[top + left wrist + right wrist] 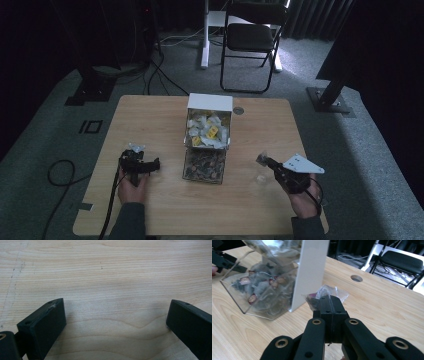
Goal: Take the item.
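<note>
One wooden table point(155, 120), grey carpet point(45, 135).

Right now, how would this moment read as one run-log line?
left gripper: open, over bare table | right gripper: shut on clear wrapped packet | white-and-clear box: mid-table, full of packets

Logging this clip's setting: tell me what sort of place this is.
Probably a recording studio or lab: dark curtains behind, grey carpet strewn with black cables, and a black folding chair beyond the light wooden table.
</note>
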`<state>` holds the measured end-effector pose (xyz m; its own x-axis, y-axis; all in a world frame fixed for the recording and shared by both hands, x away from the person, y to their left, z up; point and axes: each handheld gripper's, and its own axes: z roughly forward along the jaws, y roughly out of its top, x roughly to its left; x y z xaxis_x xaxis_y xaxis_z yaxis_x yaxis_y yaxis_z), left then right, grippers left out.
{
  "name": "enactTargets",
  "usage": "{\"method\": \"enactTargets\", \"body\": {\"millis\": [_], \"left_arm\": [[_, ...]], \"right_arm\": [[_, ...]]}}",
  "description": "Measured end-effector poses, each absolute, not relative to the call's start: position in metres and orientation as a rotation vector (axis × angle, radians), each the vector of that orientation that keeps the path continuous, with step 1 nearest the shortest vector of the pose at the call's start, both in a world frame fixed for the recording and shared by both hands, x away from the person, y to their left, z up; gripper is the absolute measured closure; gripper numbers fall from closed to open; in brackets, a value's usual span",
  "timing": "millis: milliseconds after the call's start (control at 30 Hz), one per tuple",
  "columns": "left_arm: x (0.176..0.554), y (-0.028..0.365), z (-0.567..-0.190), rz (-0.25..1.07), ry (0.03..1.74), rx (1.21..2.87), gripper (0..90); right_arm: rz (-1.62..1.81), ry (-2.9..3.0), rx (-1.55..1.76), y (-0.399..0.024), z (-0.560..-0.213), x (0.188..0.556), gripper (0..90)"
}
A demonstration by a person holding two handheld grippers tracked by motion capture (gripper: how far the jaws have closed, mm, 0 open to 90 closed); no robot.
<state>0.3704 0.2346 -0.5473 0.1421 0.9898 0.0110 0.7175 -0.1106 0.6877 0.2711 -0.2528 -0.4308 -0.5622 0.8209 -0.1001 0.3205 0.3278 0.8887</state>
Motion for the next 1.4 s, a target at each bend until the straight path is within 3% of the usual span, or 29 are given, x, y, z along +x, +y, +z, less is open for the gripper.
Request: {"method": "enactTargets", "body": {"millis": [367,833,867,900,933,1000,1100,1267,1400], "left_arm": [[0.37,0.235,-0.547,0.662,1.63,1.889,3.0],[0.37,0.235,-0.547,0.661,1.63,1.889,3.0],[0.37,0.235,-0.547,0.661,1.63,1.889,3.0],[0.37,0.235,-0.547,0.662,1.63,1.889,3.0],[0.37,0.235,-0.547,0.662,1.63,1.889,3.0],[0.37,0.235,-0.547,0.662,1.63,1.889,3.0],[0.37,0.235,-0.547,0.661,1.63,1.889,3.0],[0.37,0.235,-0.547,0.661,1.63,1.89,3.0],[0.37,0.235,-0.547,0.661,1.63,1.889,3.0]], "right_arm": [[1.162,2.024,1.052,-0.272,-0.438,0.267,90.0],[1.153,2.058,1.06,-0.269,-0.448,0.266,90.0],[1.147,2.063,1.059,-0.269,-0.449,0.267,87.5],[1.144,2.058,1.065,-0.269,-0.45,0.267,78.2],[1.144,2.058,1.065,-0.269,-0.45,0.267,78.2],[1.145,2.052,1.084,-0.269,-0.451,0.268,62.6],[1.148,2.048,1.088,-0.268,-0.451,0.269,50.0],[1.137,2.043,1.086,-0.266,-0.451,0.27,40.0],[1.135,2.041,1.1,-0.268,-0.452,0.27,39.3]]}}
